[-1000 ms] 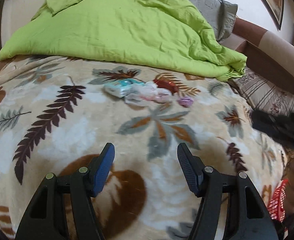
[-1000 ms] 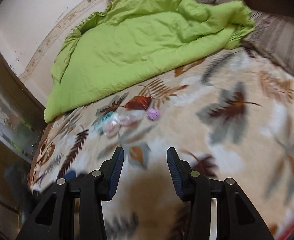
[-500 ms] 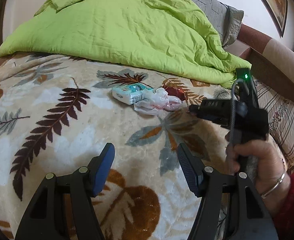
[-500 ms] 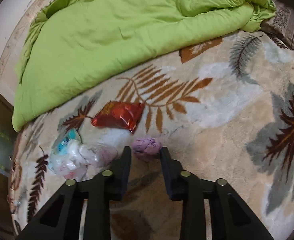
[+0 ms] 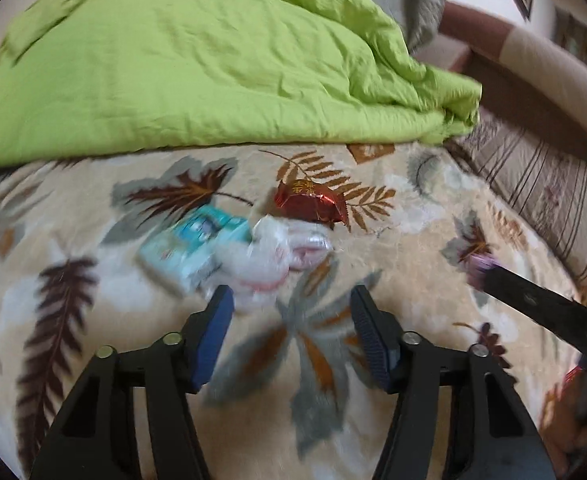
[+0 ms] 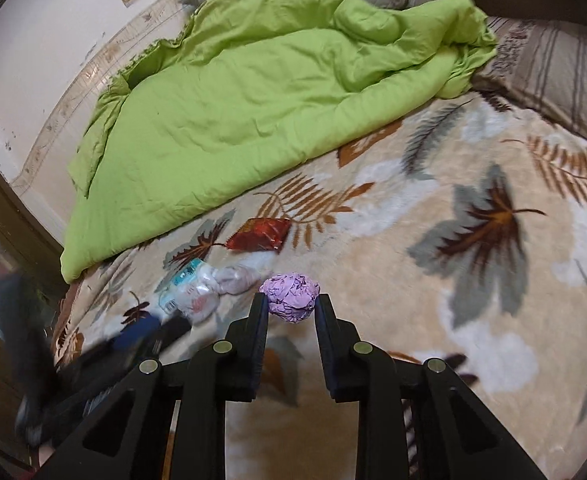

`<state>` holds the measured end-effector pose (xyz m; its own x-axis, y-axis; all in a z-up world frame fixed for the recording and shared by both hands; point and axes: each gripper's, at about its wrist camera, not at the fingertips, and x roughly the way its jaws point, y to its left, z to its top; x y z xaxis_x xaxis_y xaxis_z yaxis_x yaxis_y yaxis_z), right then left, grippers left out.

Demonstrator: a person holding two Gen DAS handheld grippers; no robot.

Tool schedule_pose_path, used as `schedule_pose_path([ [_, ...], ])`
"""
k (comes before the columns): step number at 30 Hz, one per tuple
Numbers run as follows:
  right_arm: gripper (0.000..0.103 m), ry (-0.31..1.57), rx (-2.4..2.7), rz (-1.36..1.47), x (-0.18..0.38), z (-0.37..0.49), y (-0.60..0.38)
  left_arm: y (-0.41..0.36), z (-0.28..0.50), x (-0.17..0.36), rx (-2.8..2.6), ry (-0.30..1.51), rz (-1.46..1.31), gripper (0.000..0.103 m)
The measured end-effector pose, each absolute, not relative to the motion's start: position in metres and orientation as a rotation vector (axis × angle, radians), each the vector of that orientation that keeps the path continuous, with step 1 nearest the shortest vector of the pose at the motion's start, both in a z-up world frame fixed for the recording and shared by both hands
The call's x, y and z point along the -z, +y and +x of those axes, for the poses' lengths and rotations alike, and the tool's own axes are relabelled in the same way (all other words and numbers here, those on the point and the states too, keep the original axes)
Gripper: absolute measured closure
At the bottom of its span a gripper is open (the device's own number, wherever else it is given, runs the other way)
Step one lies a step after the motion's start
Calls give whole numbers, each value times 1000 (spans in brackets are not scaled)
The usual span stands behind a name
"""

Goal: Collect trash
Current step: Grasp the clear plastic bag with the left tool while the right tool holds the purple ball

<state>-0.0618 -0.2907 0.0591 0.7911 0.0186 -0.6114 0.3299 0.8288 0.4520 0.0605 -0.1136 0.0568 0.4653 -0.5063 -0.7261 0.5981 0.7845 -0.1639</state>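
Note:
Trash lies on a leaf-patterned blanket [image 5: 405, 240]. My right gripper [image 6: 290, 304] is shut on a crumpled purple paper ball [image 6: 291, 296], lifted off the blanket; from the left wrist view the ball [image 5: 479, 266] shows at that gripper's tip, far right. A red foil wrapper [image 5: 311, 202] [image 6: 259, 234], a crumpled clear plastic bag [image 5: 277, 252] [image 6: 229, 280] and a teal-and-white packet [image 5: 191, 246] [image 6: 181, 280] lie together. My left gripper [image 5: 291, 322] is open just in front of the plastic bag, its left finger beside the bag's edge.
A rumpled green quilt [image 5: 197, 60] [image 6: 253, 100] covers the far half of the bed. A striped brown pillow [image 5: 549, 192] [image 6: 553, 64] lies at the right, with a headboard [image 5: 533, 60] behind. Open blanket [image 6: 473, 280] stretches to the right of the trash.
My right gripper has closed on the purple ball and lifted it back from the blanket. My left gripper has moved forward, close up to the plastic bag and packet.

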Motion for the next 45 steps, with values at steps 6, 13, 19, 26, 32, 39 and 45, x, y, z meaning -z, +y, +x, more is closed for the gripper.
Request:
schedule_pose_path([
  [6, 77, 635, 180, 592, -56, -59, -302, -149, 89, -33, 631, 911, 256, 60],
  [13, 77, 619, 148, 576, -61, -60, -296, -151, 99, -22, 580, 912, 209, 95],
  [19, 77, 602, 151, 564, -66, -66, -295, -134, 71, -31, 609, 923, 159, 96],
  [26, 77, 607, 111, 545, -72, -79, -280, -98, 9, -35, 618, 967, 149, 96],
  [32, 77, 644, 14, 502, -67, -106, -247, -54, -44, -37, 590, 999, 112, 96],
  [39, 77, 635, 8, 494, -66, -125, -241, -42, -76, -62, 622, 906, 132, 48],
  [45, 77, 631, 25, 501, -66, -127, -249, -63, -66, -62, 619, 864, 216, 44],
])
